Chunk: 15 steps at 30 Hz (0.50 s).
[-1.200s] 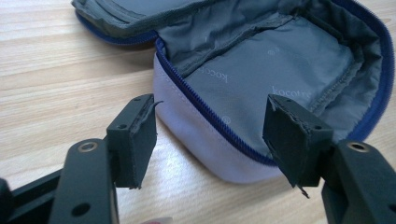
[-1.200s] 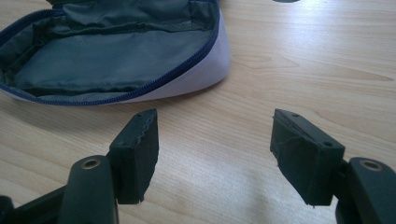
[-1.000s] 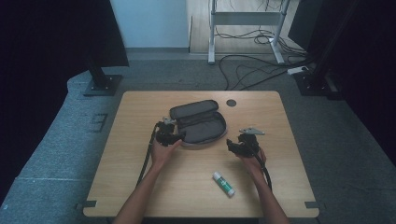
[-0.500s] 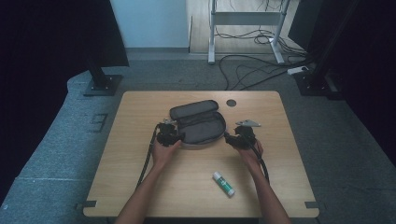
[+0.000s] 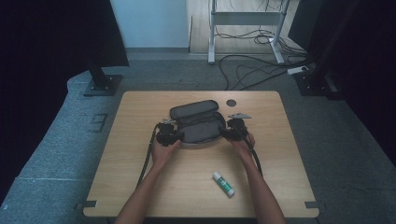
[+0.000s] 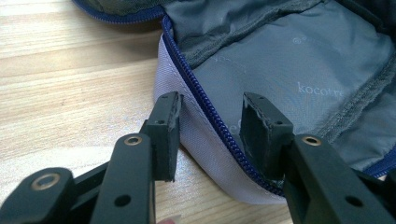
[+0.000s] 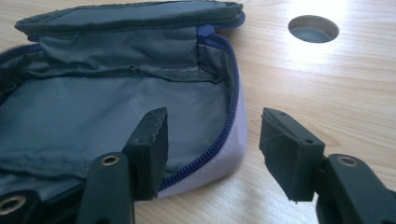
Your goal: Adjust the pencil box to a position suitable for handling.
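Note:
An open grey pouch (image 5: 198, 126) with a blue zip lies at the table's middle, its lid folded back. My left gripper (image 5: 172, 135) is at the pouch's left end. In the left gripper view its jaws (image 6: 212, 112) straddle the pouch (image 6: 289, 60) wall, one pad outside and one inside, and have just been closing without clamping it. My right gripper (image 5: 229, 130) is at the right end. In the right gripper view its jaws (image 7: 215, 122) straddle the pouch (image 7: 93, 107) rim and have just been closing; a gap remains beside the outer pad.
A white and green glue stick (image 5: 223, 184) lies on the wooden table (image 5: 140, 121) near the front, right of centre. A round cable hole (image 5: 231, 102) (image 7: 313, 29) sits behind the pouch. Cables trail from both grippers toward the front edge.
My right gripper has moved left and away from me, up to the pouch's right end. The left hand has stayed at the left end.

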Tool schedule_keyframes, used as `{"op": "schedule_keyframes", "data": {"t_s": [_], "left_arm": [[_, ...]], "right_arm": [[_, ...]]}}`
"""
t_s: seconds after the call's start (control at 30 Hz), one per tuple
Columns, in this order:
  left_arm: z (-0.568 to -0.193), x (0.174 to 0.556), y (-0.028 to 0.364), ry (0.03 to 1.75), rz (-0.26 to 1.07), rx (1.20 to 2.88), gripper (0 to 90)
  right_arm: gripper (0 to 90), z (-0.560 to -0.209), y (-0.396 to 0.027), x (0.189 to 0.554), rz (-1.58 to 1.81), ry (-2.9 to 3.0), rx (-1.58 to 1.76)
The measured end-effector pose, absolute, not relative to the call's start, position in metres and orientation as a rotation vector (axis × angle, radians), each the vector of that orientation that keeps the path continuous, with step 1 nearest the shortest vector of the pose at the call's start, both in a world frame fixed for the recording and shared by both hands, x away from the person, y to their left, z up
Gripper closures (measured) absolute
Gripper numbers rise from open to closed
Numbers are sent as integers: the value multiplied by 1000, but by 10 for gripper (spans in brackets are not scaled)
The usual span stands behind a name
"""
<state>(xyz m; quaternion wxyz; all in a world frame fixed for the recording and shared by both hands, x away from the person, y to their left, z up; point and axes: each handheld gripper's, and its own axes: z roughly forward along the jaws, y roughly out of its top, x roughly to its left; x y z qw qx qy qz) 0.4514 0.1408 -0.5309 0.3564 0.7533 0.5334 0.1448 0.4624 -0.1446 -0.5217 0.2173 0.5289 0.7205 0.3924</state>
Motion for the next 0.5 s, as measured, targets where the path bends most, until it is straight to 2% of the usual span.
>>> {"op": "schedule_keyframes", "data": {"t_s": [0.17, 0.5], "left_arm": [[-531, 452, 141, 1378, 380, 1948, 586], [-533, 453, 141, 1380, 399, 1951, 662]], "right_arm": [[445, -527, -143, 465, 1080, 2003, 1472], [622, -538, -145, 472, 1048, 2025, 1505]]}}
